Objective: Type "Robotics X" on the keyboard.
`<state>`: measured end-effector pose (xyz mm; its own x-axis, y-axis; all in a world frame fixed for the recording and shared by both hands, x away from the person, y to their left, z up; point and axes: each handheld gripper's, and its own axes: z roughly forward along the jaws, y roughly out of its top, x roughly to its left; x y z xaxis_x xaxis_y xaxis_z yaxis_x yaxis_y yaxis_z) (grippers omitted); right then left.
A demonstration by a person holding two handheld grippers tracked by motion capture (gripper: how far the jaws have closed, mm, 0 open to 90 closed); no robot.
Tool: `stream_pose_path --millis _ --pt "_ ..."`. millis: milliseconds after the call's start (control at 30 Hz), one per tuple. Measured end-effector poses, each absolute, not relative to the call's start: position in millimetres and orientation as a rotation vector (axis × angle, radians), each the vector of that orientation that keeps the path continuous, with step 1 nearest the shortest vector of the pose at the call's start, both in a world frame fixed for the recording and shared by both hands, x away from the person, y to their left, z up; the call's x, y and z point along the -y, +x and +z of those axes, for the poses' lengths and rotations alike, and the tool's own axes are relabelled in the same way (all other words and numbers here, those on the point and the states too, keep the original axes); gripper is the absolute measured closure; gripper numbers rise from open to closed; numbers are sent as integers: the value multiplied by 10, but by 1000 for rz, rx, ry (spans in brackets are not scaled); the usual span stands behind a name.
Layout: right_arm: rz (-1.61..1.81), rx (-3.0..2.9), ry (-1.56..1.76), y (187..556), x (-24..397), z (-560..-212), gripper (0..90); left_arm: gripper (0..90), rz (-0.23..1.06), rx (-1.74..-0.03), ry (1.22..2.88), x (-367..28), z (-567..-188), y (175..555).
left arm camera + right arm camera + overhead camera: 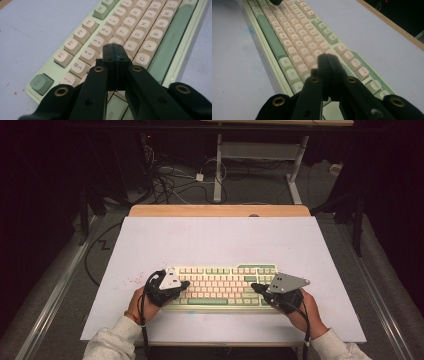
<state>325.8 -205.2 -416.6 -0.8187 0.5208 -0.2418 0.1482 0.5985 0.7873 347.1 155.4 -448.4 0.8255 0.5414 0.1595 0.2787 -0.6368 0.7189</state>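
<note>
Matte black jaws over rounded-keycap keyboard [223,287]

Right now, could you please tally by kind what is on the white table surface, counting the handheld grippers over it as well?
Keyboard: 1
Grippers: 2, the left gripper and the right gripper, both shut with nothing between the jaws, over opposite ends of the keyboard
Total: 3
</note>
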Motion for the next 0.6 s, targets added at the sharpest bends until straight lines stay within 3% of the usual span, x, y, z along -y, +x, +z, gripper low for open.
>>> stream_pose_path --millis 600 --pt "1121 -2366 535 3254 2071 -4143 897 877 517 -590 2242 -1621 -4387 3411"
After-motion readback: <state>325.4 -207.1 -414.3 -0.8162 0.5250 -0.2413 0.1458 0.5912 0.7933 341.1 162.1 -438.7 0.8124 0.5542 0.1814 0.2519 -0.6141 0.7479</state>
